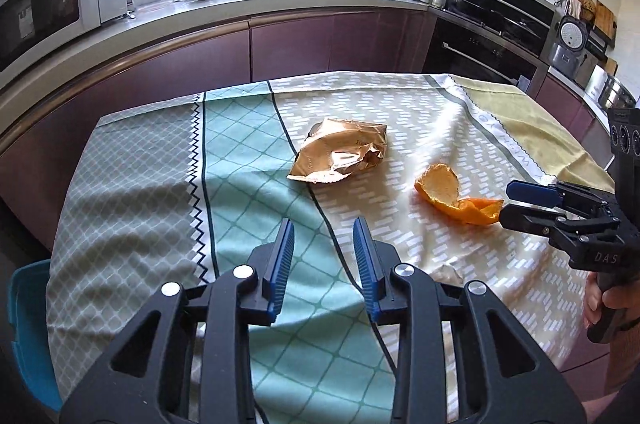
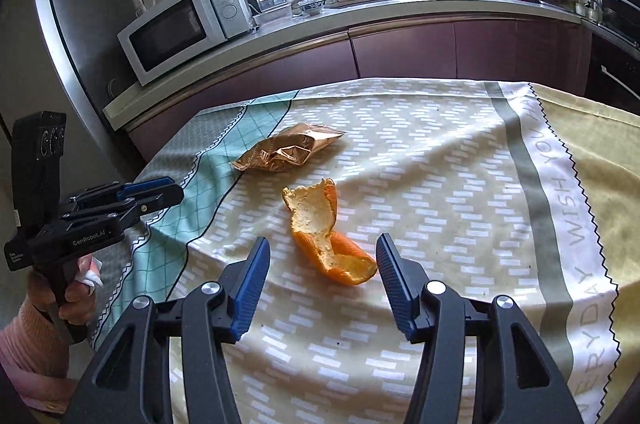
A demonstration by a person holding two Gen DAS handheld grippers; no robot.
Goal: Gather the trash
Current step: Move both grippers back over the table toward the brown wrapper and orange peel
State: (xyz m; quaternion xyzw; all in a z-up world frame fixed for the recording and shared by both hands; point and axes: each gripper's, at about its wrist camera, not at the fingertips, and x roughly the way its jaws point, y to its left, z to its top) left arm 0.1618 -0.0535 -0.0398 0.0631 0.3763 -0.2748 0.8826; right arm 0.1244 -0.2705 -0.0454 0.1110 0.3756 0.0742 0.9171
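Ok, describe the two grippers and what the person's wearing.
Both grippers, left and right, are black angular frames with silver pivot bolts and ribbed blue pads on the fingers. The left one reads "GenRobot.AI" on its side, the right one "DAS". A pink ribbed sleeve covers the left wrist.

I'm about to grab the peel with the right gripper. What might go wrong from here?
1. The orange peel is curled and lies just past the open right gripper; a shallow pinch may catch only an edge, which could slip or tear.
2. The tablecloth is loose and wrinkled, so low fingertips might snag it.
3. The foil wrapper lies close beyond and could get nudged.
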